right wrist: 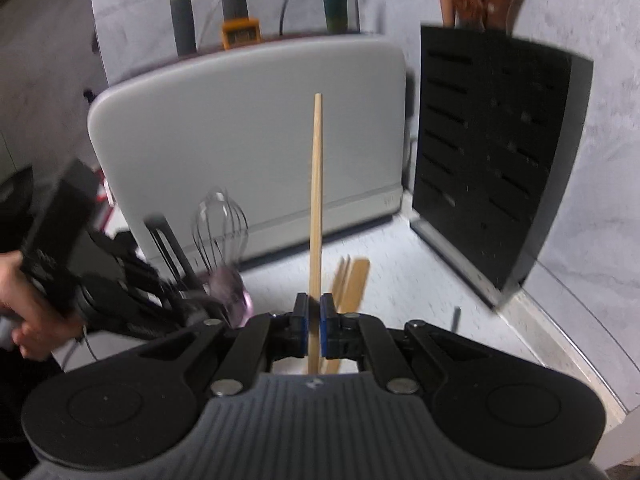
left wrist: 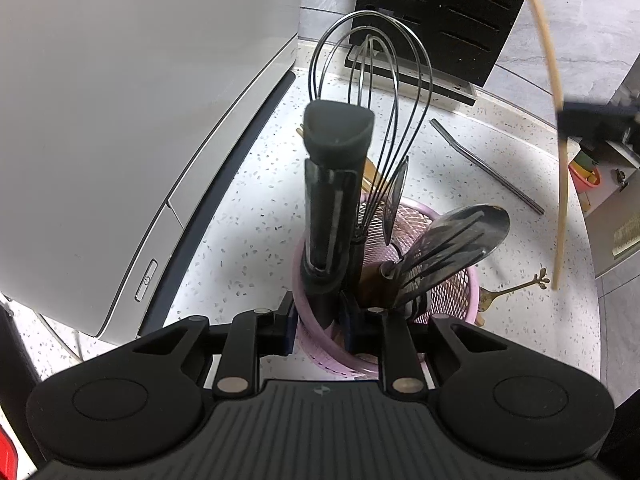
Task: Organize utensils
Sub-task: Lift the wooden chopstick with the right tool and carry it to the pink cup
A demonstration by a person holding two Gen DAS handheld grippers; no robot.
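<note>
A pink mesh utensil holder [left wrist: 456, 292] stands on the speckled counter. It holds a wire whisk [left wrist: 372, 80], a tall black tool [left wrist: 336, 184] and a dark slotted spoon [left wrist: 452, 248]. My left gripper [left wrist: 318, 316] is shut on the holder's near rim, one finger outside and one inside, with the black tool's lower end beside the rim between them. My right gripper [right wrist: 315, 320] is shut on a wooden chopstick [right wrist: 317, 200] that points up and away. In the left wrist view this chopstick [left wrist: 560, 200] hangs in the air to the right of the holder.
A white appliance [left wrist: 140, 100] fills the left and a black knife block [left wrist: 440, 12] stands behind. On the counter lie a bent metal straw [left wrist: 488, 164], a small gold fork [left wrist: 512, 290] and wooden utensils [right wrist: 352, 280]. A hand [right wrist: 24, 304] holds the left gripper.
</note>
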